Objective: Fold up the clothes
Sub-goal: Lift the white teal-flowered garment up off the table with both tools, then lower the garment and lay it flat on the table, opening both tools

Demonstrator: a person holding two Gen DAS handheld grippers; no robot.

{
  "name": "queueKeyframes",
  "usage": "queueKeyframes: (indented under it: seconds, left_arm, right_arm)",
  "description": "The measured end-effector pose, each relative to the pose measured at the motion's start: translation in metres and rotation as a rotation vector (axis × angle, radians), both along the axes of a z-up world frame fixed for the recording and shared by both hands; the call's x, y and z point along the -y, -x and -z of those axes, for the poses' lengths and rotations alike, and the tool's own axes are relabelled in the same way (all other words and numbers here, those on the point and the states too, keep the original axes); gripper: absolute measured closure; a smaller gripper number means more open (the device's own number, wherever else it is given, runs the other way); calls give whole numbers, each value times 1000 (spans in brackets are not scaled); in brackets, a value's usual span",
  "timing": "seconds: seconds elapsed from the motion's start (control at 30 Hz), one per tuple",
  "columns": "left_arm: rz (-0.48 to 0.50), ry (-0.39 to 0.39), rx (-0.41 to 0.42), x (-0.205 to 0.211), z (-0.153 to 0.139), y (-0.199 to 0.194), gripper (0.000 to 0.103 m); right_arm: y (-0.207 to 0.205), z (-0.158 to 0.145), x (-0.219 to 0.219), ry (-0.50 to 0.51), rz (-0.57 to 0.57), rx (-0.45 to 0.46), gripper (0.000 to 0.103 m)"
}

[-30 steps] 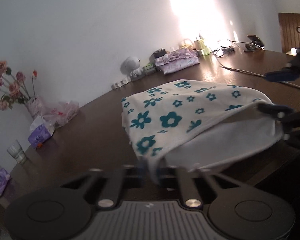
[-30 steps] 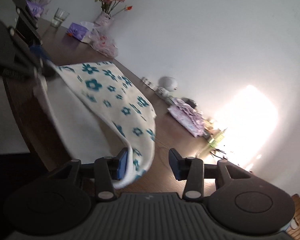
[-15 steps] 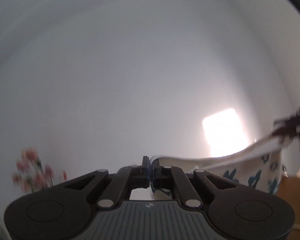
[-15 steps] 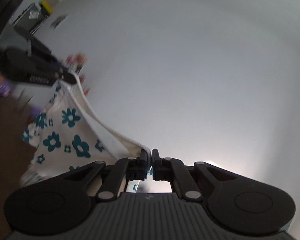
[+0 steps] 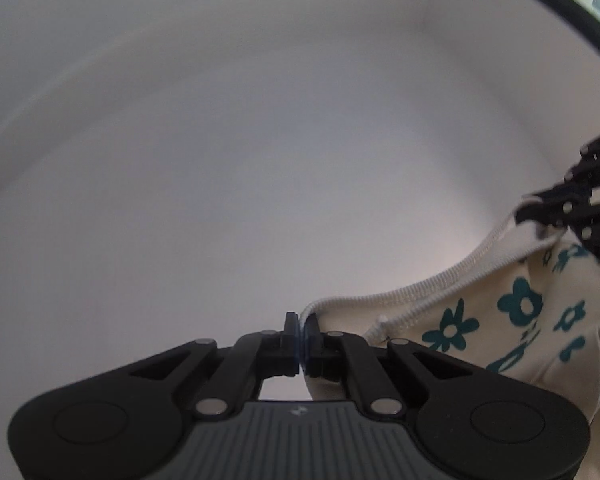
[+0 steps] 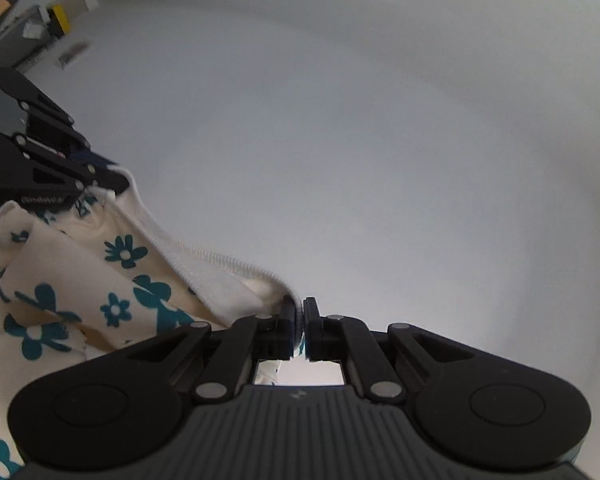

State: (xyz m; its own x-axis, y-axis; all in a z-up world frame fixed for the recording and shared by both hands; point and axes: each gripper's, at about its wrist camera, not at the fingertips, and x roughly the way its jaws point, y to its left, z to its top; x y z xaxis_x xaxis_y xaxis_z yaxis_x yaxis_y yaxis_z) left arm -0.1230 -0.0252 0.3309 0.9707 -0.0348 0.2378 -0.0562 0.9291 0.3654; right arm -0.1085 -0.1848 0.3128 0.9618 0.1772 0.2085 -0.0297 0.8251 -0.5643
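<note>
A cream garment with teal flowers [image 5: 512,312] hangs in the air between my two grippers, its ribbed hem stretched from one to the other. My left gripper [image 5: 301,330] is shut on one end of the hem. My right gripper [image 6: 299,316] is shut on the other end; the garment [image 6: 60,280] drapes down to its left. In the left wrist view the right gripper [image 5: 540,212] shows at the far right edge. In the right wrist view the left gripper [image 6: 112,178] shows at the far left. Both cameras point up at a bare white wall.
A dark curved band [image 5: 560,4] crosses the top right of the left wrist view. Grey boxes and a yellow item [image 6: 40,28] sit at the top left of the right wrist view. The table is out of sight.
Both grippers have lifted the garment off the table and tilted upward, so the table and its objects dropped out of view. The right gripper, open a second ago, is shut on the hem.
</note>
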Motion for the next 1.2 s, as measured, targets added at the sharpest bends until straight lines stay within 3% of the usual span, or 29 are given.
queueKeyframes:
  seconds: [0.03,0.07,0.13,0.17,0.2,0.23,0.27,0.3,0.33,0.4,0.47,0.53,0.6,0.73,0.8,0.83,0.87,0.9,0.93,1.03,1.13,1.2]
  left_arm:
    - [-24,-4,-88,2,5,-37,95]
    - [-38,9,-259,2,13,-82,79]
    - [-32,96,-688,-6,38,-169,50]
    - [5,200,-838,-21,54,-191,63]
    - [50,322,-939,-37,70,-204,69]
    - [104,410,-991,-52,83,-208,69]
    - [146,436,-998,-63,91,-205,60]
    - [177,435,-995,-72,98,-202,54]
    - [177,421,-990,-80,104,-194,45]
    - [181,345,-977,-85,119,-162,39]
    - [206,254,-957,-81,139,-123,30]
    - [251,143,-925,-61,170,-75,23]
    - [245,85,-916,-53,210,-33,22]
    - [234,95,-945,-47,279,19,23]
    - [216,141,-957,-49,298,31,23]
    - [205,169,-963,-50,306,35,25]
    - [199,175,-971,-50,312,37,38]
    - [188,157,-979,-49,318,36,53]
    - [179,151,-984,-51,322,33,78]
    - [175,165,-988,-64,330,22,81]
    - [157,108,-969,-80,334,3,85]
    - [55,86,-938,-92,332,-21,86]
  right_arm:
    - [-41,8,-3,5,25,-114,99]
    - [-85,18,-7,14,52,-248,96]
    - [-162,41,-10,28,126,-498,91]
    - [-165,52,-9,39,140,-537,86]
    - [-156,61,-9,54,131,-544,80]
    - [-147,70,-8,69,122,-550,59]
    - [-137,79,-8,85,113,-556,39]
    - [-128,88,-7,100,104,-562,37]
    - [-119,96,-7,115,95,-568,37]
    - [-101,114,-6,146,77,-581,37]
    - [-53,130,-10,139,24,-576,37]
    - [-3,156,-16,102,-53,-600,36]
    - [32,193,-30,60,-131,-653,36]
    - [54,269,-54,-54,-253,-804,41]
    - [51,289,-59,-104,-270,-869,63]
    - [50,298,-61,-129,-275,-901,77]
    - [48,304,-63,-134,-282,-923,86]
    - [51,306,-62,-123,-285,-924,88]
    - [56,307,-61,-109,-285,-918,90]
    - [64,303,-66,-108,-319,-928,98]
    - [69,305,-85,-138,-390,-954,97]
    - [69,307,-108,-139,-452,-966,97]
